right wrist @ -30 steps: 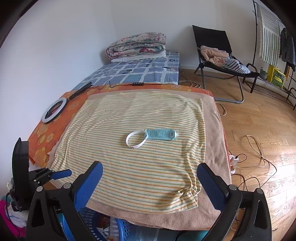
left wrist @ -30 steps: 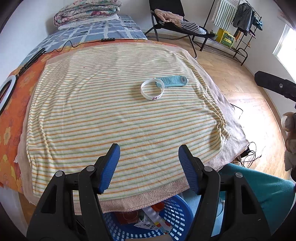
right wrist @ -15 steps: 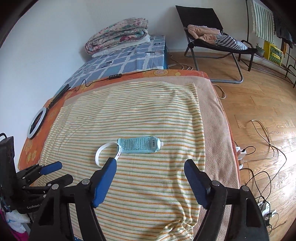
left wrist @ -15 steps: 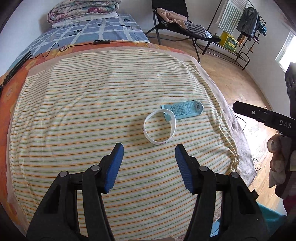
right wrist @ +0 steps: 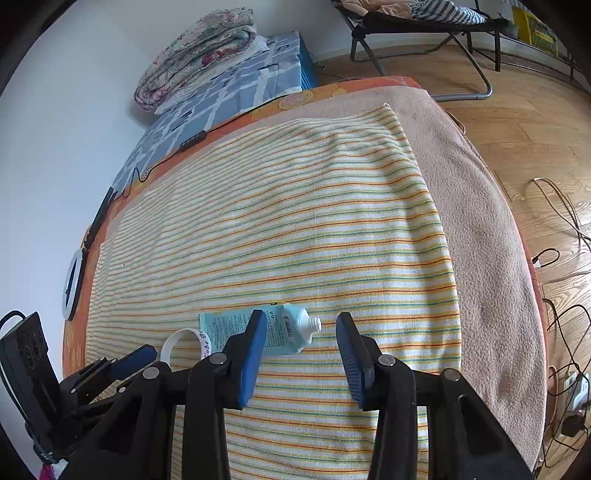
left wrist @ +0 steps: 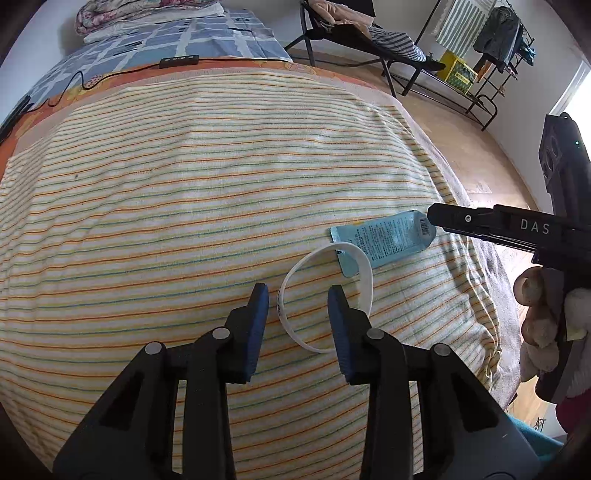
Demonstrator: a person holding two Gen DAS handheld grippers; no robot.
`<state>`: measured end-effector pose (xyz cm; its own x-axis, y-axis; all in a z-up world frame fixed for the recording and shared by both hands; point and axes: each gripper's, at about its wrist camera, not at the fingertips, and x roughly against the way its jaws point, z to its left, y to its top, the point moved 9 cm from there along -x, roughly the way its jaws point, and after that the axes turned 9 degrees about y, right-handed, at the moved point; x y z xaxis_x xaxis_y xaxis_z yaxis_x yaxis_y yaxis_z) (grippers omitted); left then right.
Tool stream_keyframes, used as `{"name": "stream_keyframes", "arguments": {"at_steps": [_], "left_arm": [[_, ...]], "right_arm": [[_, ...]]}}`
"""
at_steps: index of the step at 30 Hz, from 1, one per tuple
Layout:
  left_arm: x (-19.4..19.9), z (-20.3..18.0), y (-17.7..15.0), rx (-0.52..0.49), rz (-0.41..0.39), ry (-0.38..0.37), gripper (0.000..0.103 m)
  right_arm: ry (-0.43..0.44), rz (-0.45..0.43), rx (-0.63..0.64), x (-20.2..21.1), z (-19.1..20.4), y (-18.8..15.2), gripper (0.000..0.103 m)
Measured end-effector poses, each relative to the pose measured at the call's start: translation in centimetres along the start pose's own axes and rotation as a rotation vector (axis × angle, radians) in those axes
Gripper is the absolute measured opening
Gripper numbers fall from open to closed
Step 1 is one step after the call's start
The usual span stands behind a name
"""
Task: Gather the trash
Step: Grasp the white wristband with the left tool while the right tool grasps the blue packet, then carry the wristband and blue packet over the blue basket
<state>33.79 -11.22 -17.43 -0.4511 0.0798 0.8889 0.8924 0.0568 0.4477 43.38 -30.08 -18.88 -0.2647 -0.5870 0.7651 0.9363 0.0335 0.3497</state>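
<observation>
A white band ring [left wrist: 364,271] and a light-blue tube [left wrist: 384,238] lie touching on the striped cloth [left wrist: 184,206]. My left gripper [left wrist: 298,295] is open, its blue pads either side of the ring's near left rim, just above the cloth. In the right wrist view the tube [right wrist: 284,326] lies with its white threaded neck pointing right and the ring [right wrist: 184,341] to its left. My right gripper [right wrist: 301,325] is open over the tube's neck end; its left finger hides part of the tube.
The cloth covers a beige towel [right wrist: 480,206] on an orange sheet. A ring light [right wrist: 74,282] and cable with remote [left wrist: 179,61] lie at the far edges. A folding chair [right wrist: 417,18], wood floor with cables [right wrist: 561,258] to the right.
Both grippers moved forward and down over the cloth. The left one reached the ring and its jaws narrowed; the right one came over the tube's neck end.
</observation>
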Motion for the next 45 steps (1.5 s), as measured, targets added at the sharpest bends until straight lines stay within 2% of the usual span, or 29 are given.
{"name": "stream_keyframes", "arguments": {"at_steps": [7,10,14,20,30,37,45], "left_arm": [[-1.0,-0.2,0.5,-0.023,-0.011,0.012,0.026],[-1.2,-0.3,0.7,-0.032,-0.017,0.027,0.009],[-1.2,-0.4,0.9,-0.043,-0.034,0.042,0.003],[0.0,-0.2,1.3,-0.038,-0.066,0.042,0.002],[3.6,1.2,1.6,-0.026,-0.115,0.05,0.002],[7.2,2.5,0.9,-0.02,-0.149,0.065,0.002],[12.1,3.6,-0.9,-0.003,-0.188,0.077,0.002]], "right_arm": [[-0.019,0.008,0.017,-1.3,-0.4,0.1,0.036],[-0.038,0.018,0.041,-1.8,-0.1,0.1,0.035],[-0.056,0.014,0.064,-2.2,0.3,0.0,0.027],[-0.069,-0.014,0.095,-1.5,0.8,0.3,0.02],[-0.109,-0.078,0.192,1.6,3.4,0.8,0.018],[-0.134,-0.124,0.263,4.2,6.1,0.6,0.018],[-0.145,-0.155,0.352,7.3,10.1,-1.5,0.018]]}}
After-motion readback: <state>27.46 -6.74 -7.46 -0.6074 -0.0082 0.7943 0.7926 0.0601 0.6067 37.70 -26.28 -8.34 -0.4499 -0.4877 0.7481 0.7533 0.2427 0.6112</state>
